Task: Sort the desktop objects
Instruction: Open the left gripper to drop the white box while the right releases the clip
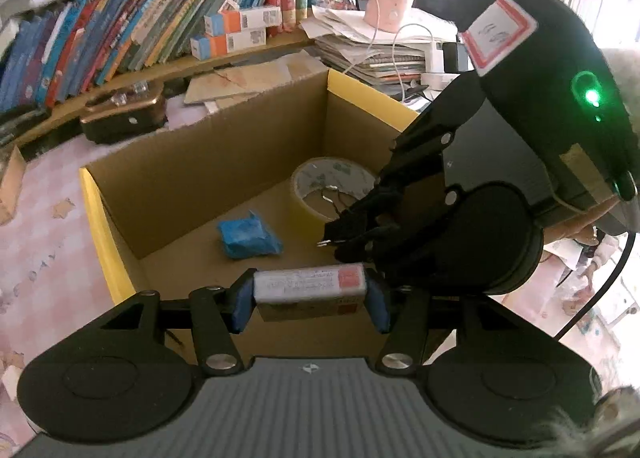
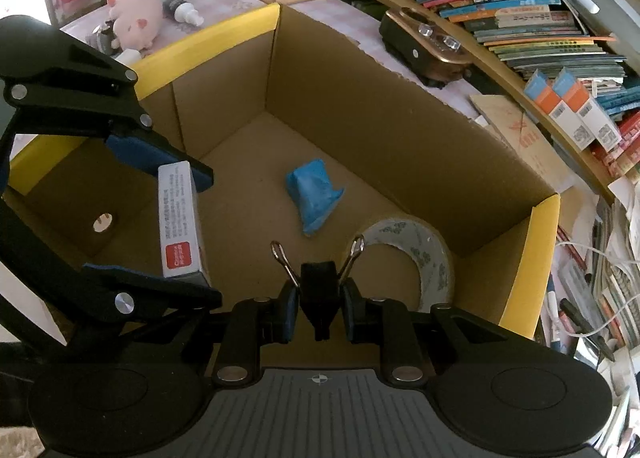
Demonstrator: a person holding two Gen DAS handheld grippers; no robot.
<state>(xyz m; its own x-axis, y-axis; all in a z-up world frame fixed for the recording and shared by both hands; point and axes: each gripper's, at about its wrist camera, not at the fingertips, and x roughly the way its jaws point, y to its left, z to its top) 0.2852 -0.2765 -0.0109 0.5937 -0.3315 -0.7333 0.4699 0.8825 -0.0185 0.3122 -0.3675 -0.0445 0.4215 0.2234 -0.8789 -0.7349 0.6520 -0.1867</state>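
Hiding part of tape roll (image 1: 334, 187): right claw (image 1: 340, 236).

The left gripper (image 1: 310, 300) holds a small white rectangular carton (image 1: 310, 284) between blue-padded fingers (image 1: 242, 308). Below sits an open brown cardboard box (image 1: 192, 173).

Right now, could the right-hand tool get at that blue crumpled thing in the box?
Probably not yet. The right gripper fingers are shut on a black binder clip, so they are occupied. The path itself looks free: the blue wad lies uncovered on the cardboard box floor, apart from the tape roll.
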